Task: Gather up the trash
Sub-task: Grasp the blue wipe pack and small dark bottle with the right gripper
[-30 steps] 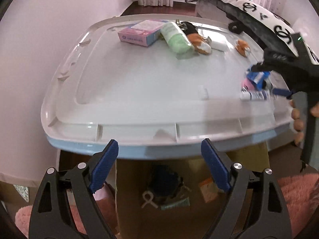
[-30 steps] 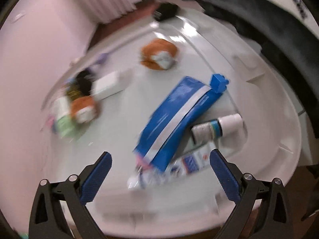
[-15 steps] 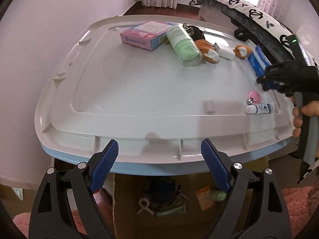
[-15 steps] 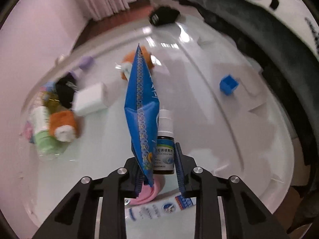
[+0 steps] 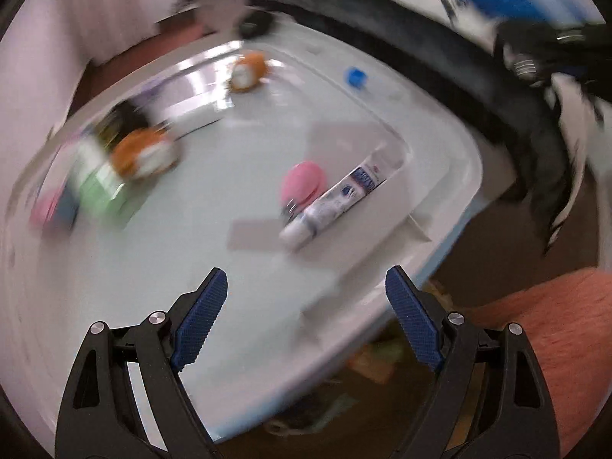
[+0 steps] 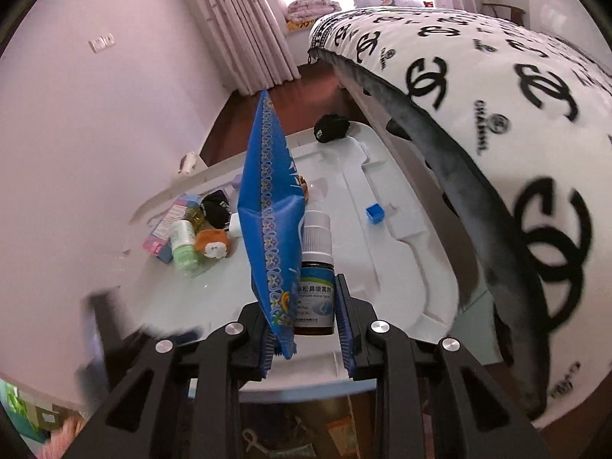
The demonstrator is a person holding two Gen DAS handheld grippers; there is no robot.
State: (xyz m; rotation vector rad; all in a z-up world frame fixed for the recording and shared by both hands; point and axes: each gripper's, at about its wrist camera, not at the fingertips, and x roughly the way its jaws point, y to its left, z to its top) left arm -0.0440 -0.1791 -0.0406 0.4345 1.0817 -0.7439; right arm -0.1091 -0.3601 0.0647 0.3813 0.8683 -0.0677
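Observation:
My right gripper (image 6: 304, 329) is shut on a blue snack wrapper (image 6: 269, 225) and a small brown spray bottle (image 6: 315, 279), held together upright above the pale bin lid (image 6: 382, 275). My left gripper (image 5: 304, 306) is open and empty over the lid's near corner. Just beyond it lie a white and blue tube (image 5: 336, 201) and a pink round item (image 5: 302, 183). The left wrist view is motion-blurred.
On the lid lie a green bottle (image 6: 183, 248), a pink box (image 6: 166, 229), orange plush toys (image 6: 212, 244), a black pouch (image 6: 332, 127) and a blue cap (image 6: 374, 213). A bed with a black-and-white cover (image 6: 497, 114) borders the right. A cardboard box of trash (image 6: 298, 432) sits below.
My right gripper has lifted the wrapper and bottle higher above the lid. My left gripper has swung quickly right toward the tube and pink item.

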